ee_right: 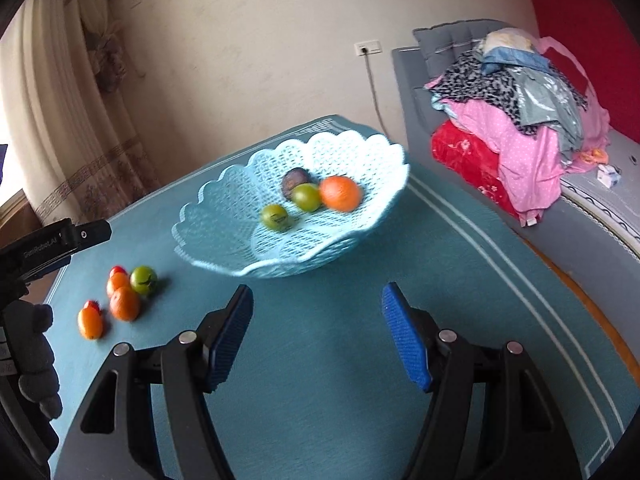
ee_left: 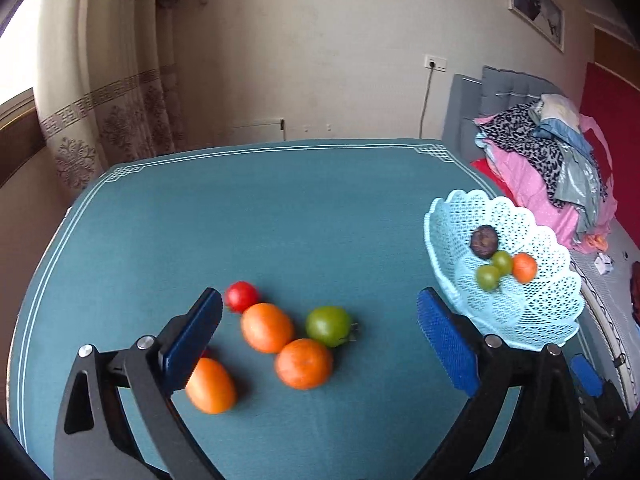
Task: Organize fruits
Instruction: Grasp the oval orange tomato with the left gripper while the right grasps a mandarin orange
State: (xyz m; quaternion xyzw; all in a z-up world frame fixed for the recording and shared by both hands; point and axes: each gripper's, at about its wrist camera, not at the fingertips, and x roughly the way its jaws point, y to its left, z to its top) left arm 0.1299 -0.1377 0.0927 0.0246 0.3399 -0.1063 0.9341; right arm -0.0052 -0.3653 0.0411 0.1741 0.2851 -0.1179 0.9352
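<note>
Orange fruits (ee_left: 267, 327) between left gripper (ee_left: 320, 328) fingers | both grippers' fingers spread, empty

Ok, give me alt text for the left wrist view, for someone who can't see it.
The open left gripper hovers over loose fruit on a teal table: three oranges, a green tomato, and a red tomato. To the right, a light blue lattice basket holds a dark fruit, two green fruits and a small orange.
</note>
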